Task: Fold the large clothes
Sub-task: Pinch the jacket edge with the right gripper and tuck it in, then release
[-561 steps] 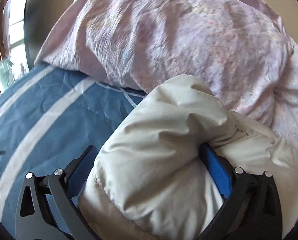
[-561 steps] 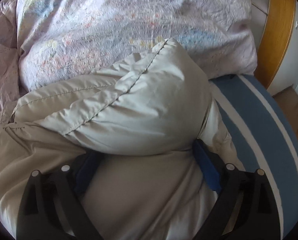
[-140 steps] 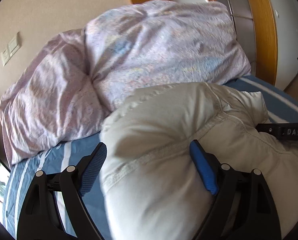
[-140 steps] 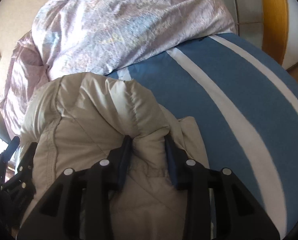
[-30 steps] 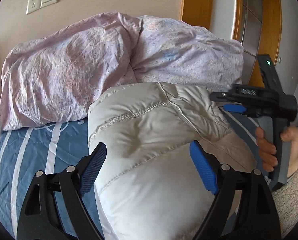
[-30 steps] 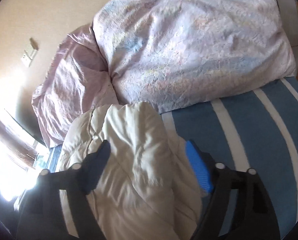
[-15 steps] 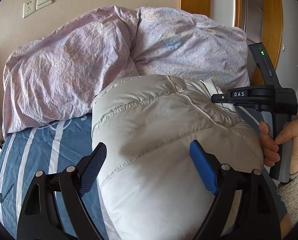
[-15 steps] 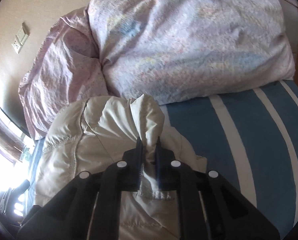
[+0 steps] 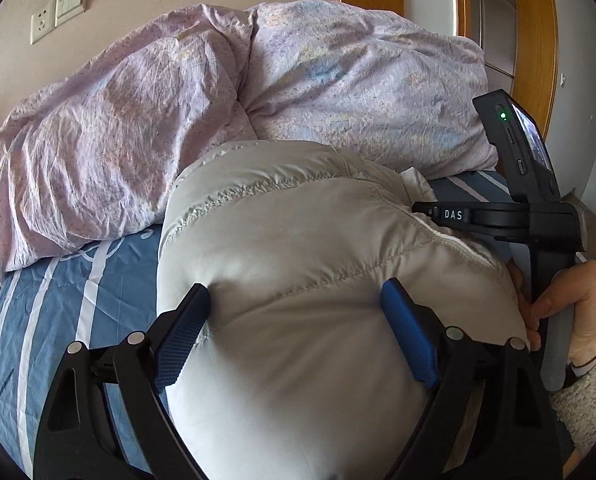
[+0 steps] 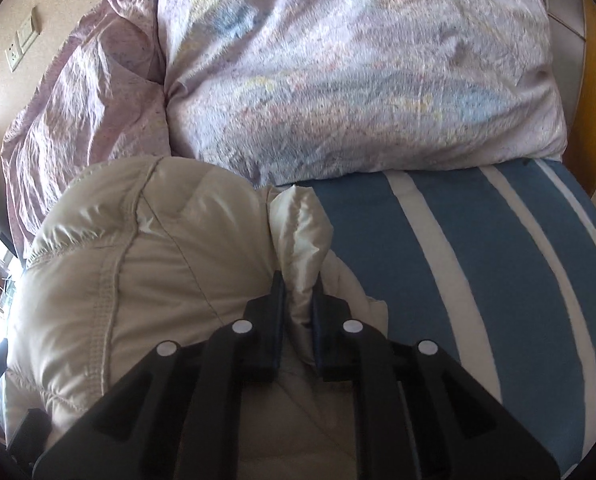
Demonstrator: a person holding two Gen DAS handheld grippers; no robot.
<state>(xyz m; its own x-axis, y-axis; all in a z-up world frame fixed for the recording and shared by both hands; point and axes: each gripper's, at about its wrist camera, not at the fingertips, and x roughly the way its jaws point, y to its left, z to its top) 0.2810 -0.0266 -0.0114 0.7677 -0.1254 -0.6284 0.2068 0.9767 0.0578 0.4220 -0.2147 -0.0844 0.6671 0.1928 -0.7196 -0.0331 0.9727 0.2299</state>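
Note:
A puffy cream down jacket (image 9: 298, 240) lies bundled on the blue striped bed sheet (image 9: 58, 300). My left gripper (image 9: 294, 304) spans the thick bulk of the jacket, and both blue pads (image 9: 406, 332) dent its padding. In the right wrist view the jacket (image 10: 158, 260) fills the lower left. My right gripper (image 10: 298, 292) pinches a narrow upright fold at its right edge; the jaws are opening slightly with the fold still pressed between them. A hand (image 9: 566, 300) holds the right gripper's black handle (image 9: 538, 216) at the jacket's right side.
A crumpled lilac duvet and pillow (image 9: 338, 100) pile up right behind the jacket, also filling the top of the right wrist view (image 10: 358, 80). Bare striped sheet (image 10: 478, 280) lies to the right. A wall socket (image 9: 42, 26) and a wooden frame (image 9: 534, 40) stand behind the bed.
My right gripper went from wide open around the jacket's edge to closed on a thin fold of it. Both grippers sank toward the bed and the jacket bundle came down with them.

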